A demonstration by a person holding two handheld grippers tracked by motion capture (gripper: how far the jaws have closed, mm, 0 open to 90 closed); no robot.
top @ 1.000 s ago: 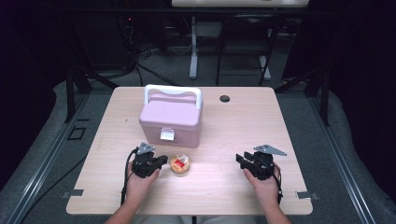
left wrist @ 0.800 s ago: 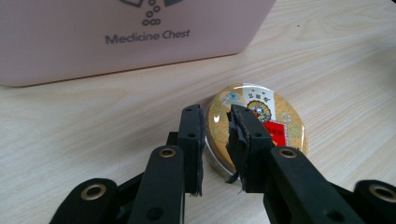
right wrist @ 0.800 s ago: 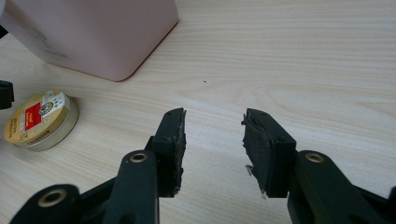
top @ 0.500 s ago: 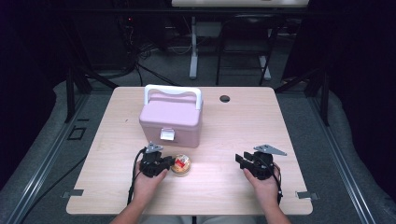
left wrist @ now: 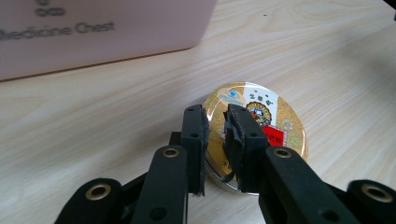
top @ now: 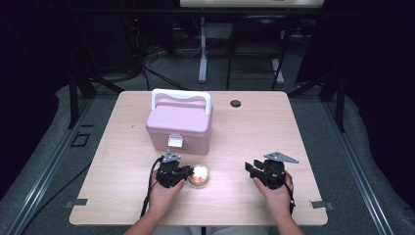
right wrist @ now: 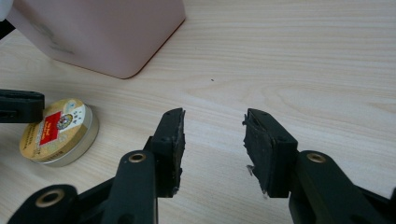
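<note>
A round gold tin (top: pixel 198 175) with a printed lid lies flat on the table in front of the pink medicine chest (top: pixel 178 125). My left gripper (top: pixel 183 172) is at the tin's left side. In the left gripper view its jaws have just been opening and stand a narrow gap apart (left wrist: pixel 215 114) over the near rim of the tin (left wrist: pixel 266 116), not pressing on it. My right gripper (top: pixel 249 169) rests to the right, open (right wrist: pixel 212 116), with bare wood between its jaws. In the right gripper view the tin (right wrist: pixel 58 130) lies far left, with a jaw tip of the left gripper (right wrist: pixel 18 106) touching its edge.
The chest (left wrist: pixel 93 32) stands close behind the tin, its white handle up and latch facing me. The light wooden table (top: pixel 254 127) has a small dark hole (top: pixel 235 104) near its far edge. Dark floor and cables lie beyond.
My left gripper has slid to the right, up against the tin. The right gripper has kept still.
</note>
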